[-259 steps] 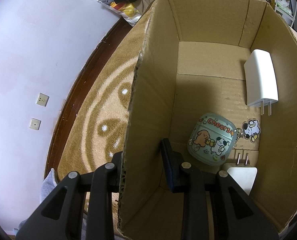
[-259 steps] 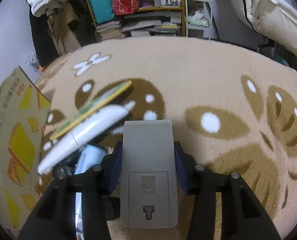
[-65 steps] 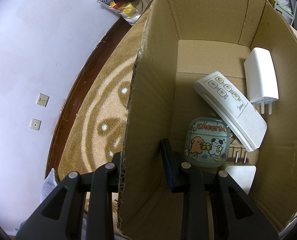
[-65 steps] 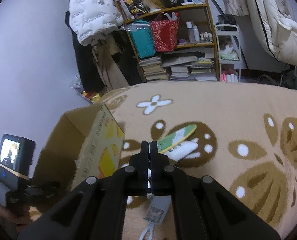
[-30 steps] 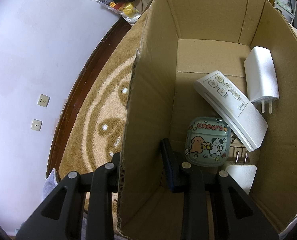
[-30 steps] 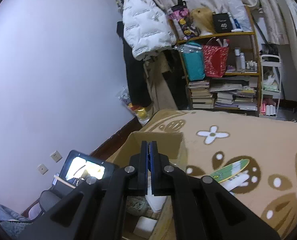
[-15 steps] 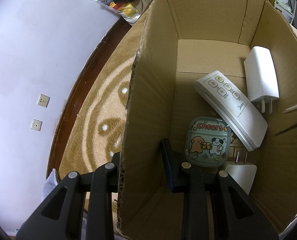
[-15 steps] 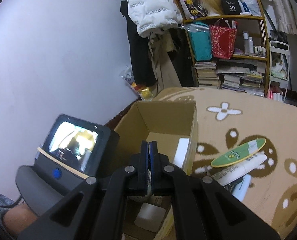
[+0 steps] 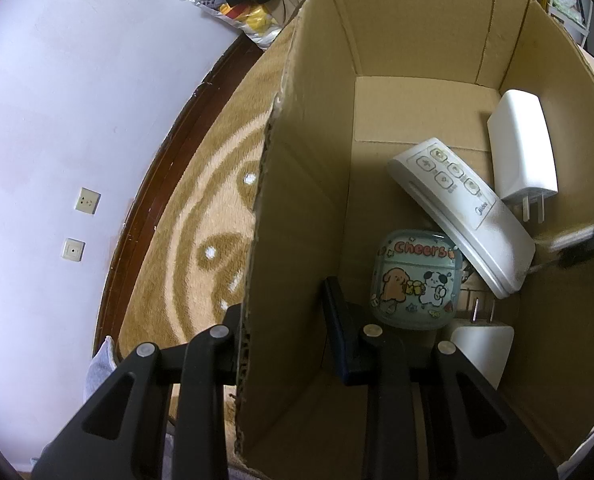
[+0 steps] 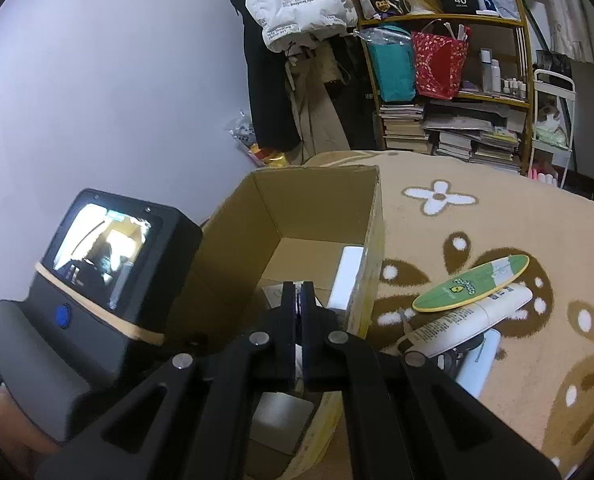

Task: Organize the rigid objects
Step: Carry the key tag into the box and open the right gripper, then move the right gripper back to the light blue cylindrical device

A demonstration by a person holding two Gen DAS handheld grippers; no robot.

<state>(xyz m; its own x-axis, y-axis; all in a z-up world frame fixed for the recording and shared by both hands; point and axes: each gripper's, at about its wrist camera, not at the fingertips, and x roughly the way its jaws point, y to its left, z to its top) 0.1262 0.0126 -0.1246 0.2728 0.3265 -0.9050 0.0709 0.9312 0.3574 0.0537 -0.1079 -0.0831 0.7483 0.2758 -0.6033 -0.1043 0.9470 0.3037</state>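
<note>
1. While the left tongs (image 9: 285, 304) straddle the near left wall of the cardboard box (image 9: 305, 160), one finger outside and one inside, they are closed down on the cardboard. They steady the box and carry nothing else.
2. Right tongs (image 10: 298, 286): jaws pressed fully together, tips angled down over the open box, just inside its right wall. A pale sliver shows between the fingers, but whether anything thin is nipped there cannot be told.
3. Inside the box, a white remote (image 9: 461, 208) lies on a diagonal, its lower end propped over a cartoon-printed earbud case (image 9: 415, 280). One white charger (image 9: 521, 152) rests against the right wall. A second charger (image 9: 481, 340) sits in the near corner, prongs up.
4. Outside the box, on the patterned carpet (image 10: 497, 208), the unsorted pile lies to the right of the right tongs, beyond the box's right wall. A green surfboard-shaped board (image 10: 473, 284) rests on a white tube (image 10: 469, 320), with a pale bottle (image 10: 477, 364) partly beneath them.
5. Governing relation: board and tube run lower left to upper right in the right wrist view, their near ends toward the box. The right hand is the nearer and the only free one. Judged from this, its tongs would have to open and close across the narrow width of either piece.
</note>
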